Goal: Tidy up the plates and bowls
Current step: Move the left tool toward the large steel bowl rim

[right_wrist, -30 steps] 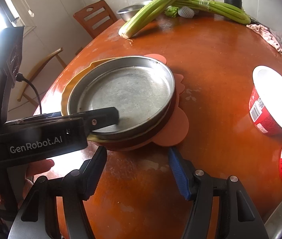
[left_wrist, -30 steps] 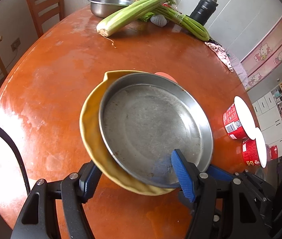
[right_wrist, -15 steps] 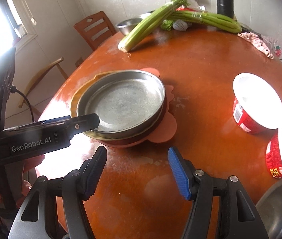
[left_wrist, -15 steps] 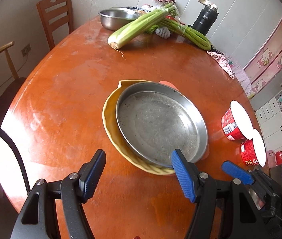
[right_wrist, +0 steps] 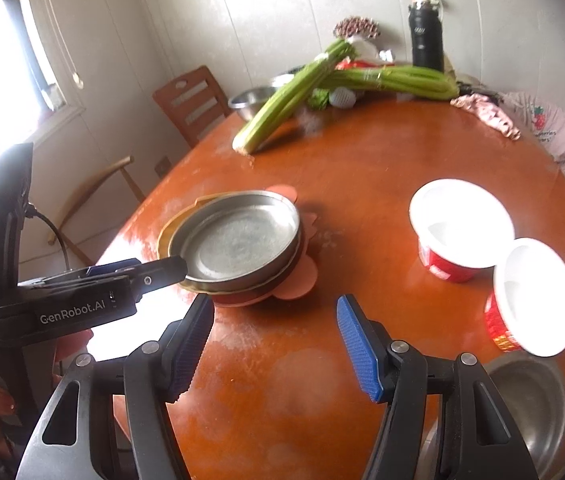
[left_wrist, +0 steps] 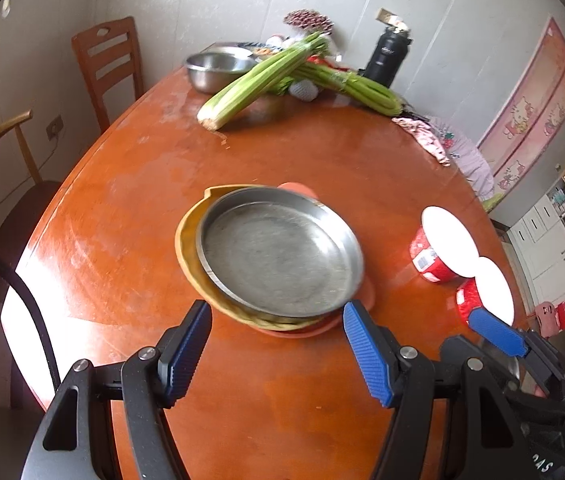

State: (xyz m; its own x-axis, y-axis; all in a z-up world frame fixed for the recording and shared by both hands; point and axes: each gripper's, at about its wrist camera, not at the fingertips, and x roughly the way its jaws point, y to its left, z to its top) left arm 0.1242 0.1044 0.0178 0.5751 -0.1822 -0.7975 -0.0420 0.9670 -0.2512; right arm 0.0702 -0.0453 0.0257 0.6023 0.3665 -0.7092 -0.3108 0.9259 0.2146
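Note:
A steel plate (left_wrist: 278, 256) tops a stack on the round wooden table, over a yellow plate (left_wrist: 188, 248) and a salmon plate (left_wrist: 367, 294). My left gripper (left_wrist: 278, 340) hangs open just short of the stack's near edge, nothing between its blue pads. The right wrist view shows the same steel plate (right_wrist: 238, 236), yellow plate (right_wrist: 165, 232) and salmon plate (right_wrist: 300, 284). My right gripper (right_wrist: 274, 330) is open and empty above bare table, nearer than the stack. The left gripper (right_wrist: 162, 270) reaches in from the left, its tip beside the stack's rim.
Two red cups with white lids (right_wrist: 458, 224) (right_wrist: 534, 296) stand right of the stack. A steel bowl (right_wrist: 530, 400) sits at the near right edge. At the far side lie celery (left_wrist: 258, 80), another steel bowl (left_wrist: 214, 66), a black flask (left_wrist: 388, 54) and cloth (left_wrist: 422, 136). Chairs stand left.
Both grippers have drawn back and risen from the stack. The left gripper's right pad, which lay over the steel plate's near rim, is now clear of it. The plates look unmoved.

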